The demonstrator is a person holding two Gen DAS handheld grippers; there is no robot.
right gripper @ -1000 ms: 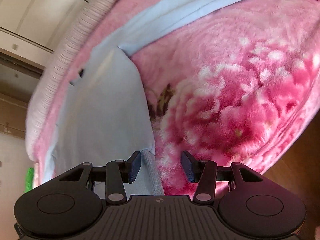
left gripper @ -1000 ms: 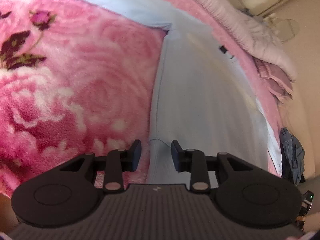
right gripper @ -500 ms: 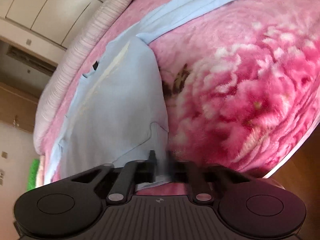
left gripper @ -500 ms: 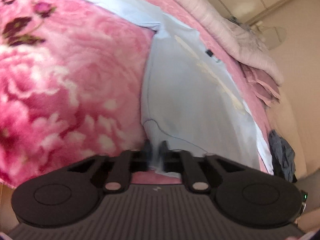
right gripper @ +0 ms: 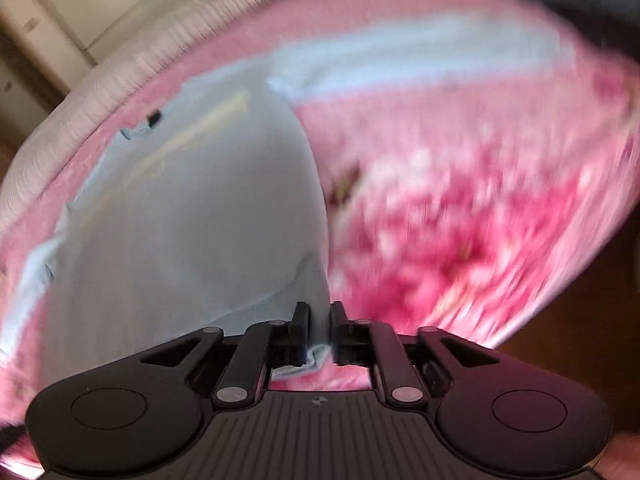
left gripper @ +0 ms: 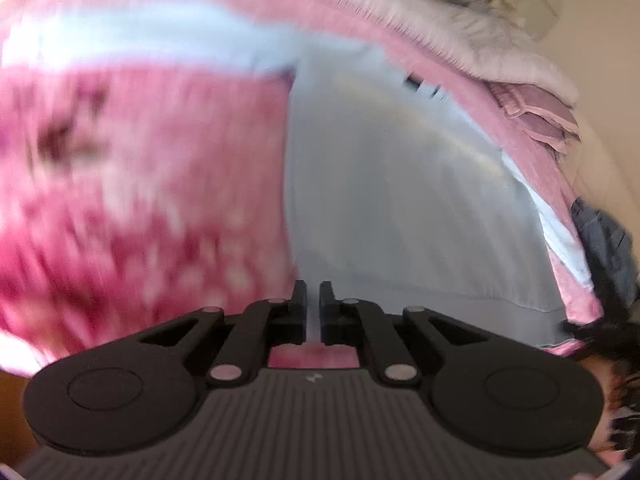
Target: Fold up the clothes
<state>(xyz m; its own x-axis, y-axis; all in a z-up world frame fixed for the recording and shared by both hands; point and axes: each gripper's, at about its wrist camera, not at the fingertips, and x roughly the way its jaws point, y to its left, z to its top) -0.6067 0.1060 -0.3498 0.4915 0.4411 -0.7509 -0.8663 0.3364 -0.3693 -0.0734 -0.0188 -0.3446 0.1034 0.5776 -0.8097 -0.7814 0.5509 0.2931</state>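
Note:
A light blue long-sleeved shirt (left gripper: 400, 208) lies flat on a pink flowered blanket (left gripper: 140, 180), one sleeve (left gripper: 160, 36) stretched out to the left. My left gripper (left gripper: 313, 300) pinches the shirt's bottom hem at its left corner, and its jaws are opening slightly with the cloth still between them. In the right wrist view the same shirt (right gripper: 192, 220) lies on the blanket (right gripper: 460, 200). My right gripper (right gripper: 319, 320) holds the hem's right corner, bunched between its pads, with its jaws opening. Both views are blurred by motion.
A pale rolled quilt (left gripper: 460, 24) runs along the bed's far side. Folded pink clothes (left gripper: 536, 116) and a dark grey garment (left gripper: 604, 240) lie beyond the shirt. Cupboard doors (right gripper: 80, 8) stand behind, and brown floor (right gripper: 580, 320) shows past the bed's edge.
Both grippers went from open beside the hem corners to shut on them. Both have since risen and rolled, lifting the hem off the blanket.

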